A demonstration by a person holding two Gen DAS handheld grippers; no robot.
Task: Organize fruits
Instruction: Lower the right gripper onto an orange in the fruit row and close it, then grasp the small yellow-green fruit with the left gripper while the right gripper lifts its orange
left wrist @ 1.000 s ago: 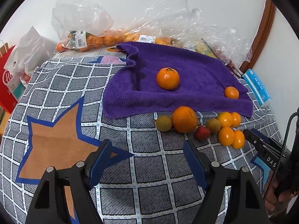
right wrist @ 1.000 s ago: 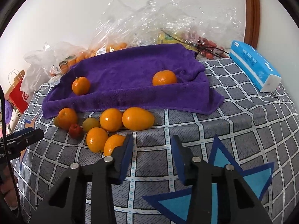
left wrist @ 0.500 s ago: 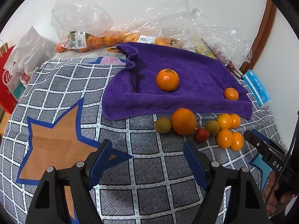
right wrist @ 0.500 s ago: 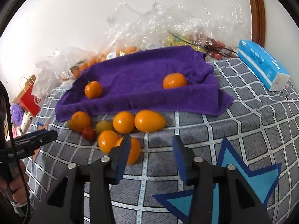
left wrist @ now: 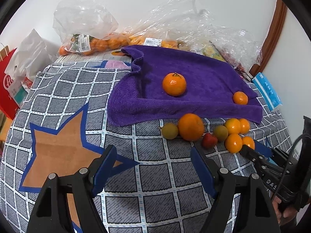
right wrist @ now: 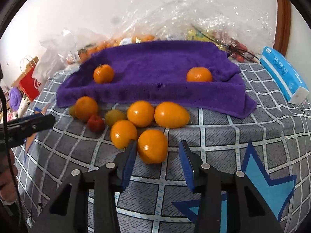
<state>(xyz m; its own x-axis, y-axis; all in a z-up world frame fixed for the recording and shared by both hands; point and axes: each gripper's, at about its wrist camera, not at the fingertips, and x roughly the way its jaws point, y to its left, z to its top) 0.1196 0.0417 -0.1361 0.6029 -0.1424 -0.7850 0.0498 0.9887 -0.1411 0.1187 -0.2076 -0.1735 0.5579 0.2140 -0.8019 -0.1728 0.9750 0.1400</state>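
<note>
two views, taken in turn.

left wrist view: left gripper (left wrist: 152, 162) hangs over bare checked cloth (left wrist: 155, 190), jaws spread wide, nothing between them. the fruit cluster (left wrist: 209, 132) sits just in front of the purple towel (left wrist: 194, 81), where two mandarins (left wrist: 174, 84) rest apart. risk, as a judgement: the round pieces lie touching one another, so a nudge to one is likely to roll its neighbours across the cloth.

right wrist view: right gripper (right wrist: 158, 156) has its jaws part-spread and just closing in; the nearest orange fruit (right wrist: 153, 146) lies at the tips, close against the left pad, clear of the right pad. not yet pinched. risk: an off-centre close may squirt this smooth, glossy, egg-shaped fruit forward into the pile; the left finger (right wrist: 129, 158) may also catch the adjacent orange fruit (right wrist: 123, 134). skin appears firm and shiny.
</note>
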